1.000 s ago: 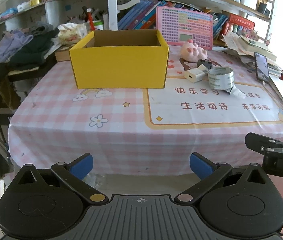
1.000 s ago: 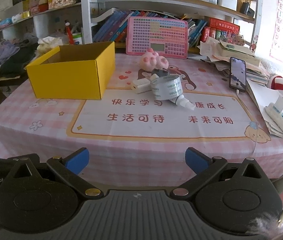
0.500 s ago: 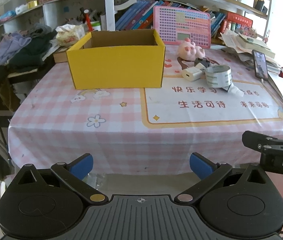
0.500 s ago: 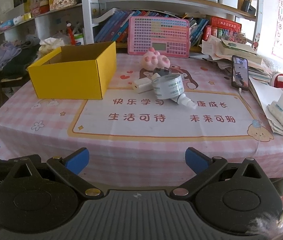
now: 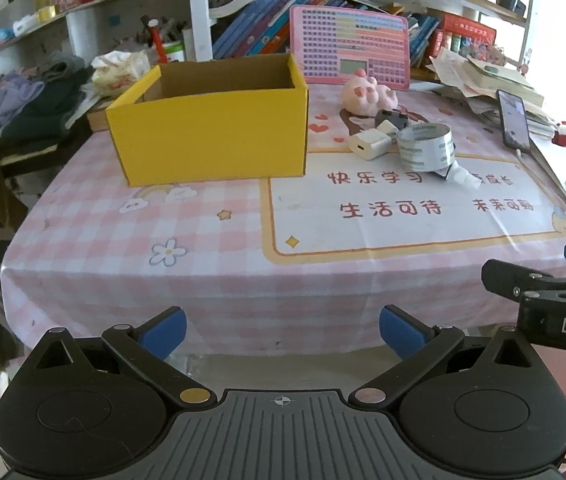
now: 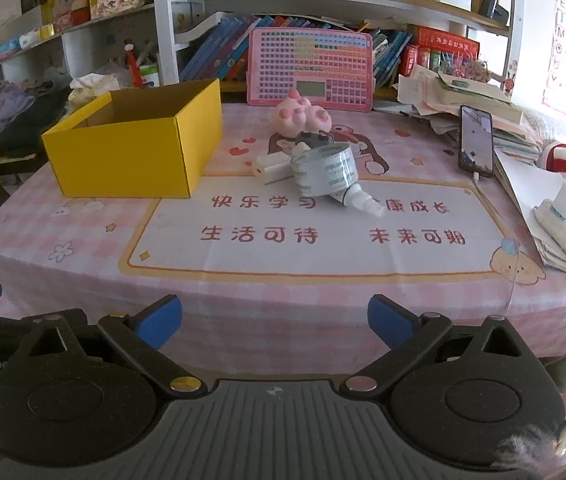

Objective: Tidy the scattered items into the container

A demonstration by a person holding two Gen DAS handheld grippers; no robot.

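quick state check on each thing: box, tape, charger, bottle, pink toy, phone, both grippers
Yellow cardboard box: open-topped, upright, nothing visible inside.
Roll of clear tape: on edge, leaning on the bottle.
White charger block: lying flat, touching the tape.
Small white bottle: lying on its side.
Pink plush toy: on the table, outside the box.
Black smartphone: screen lit, cable attached.
Left gripper: open, holding nothing.
Right gripper: open, holding nothing.

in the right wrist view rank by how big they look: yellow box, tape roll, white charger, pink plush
Largest to smallest:
1. yellow box
2. tape roll
3. pink plush, close to the tape roll and farther back, so unsure
4. white charger
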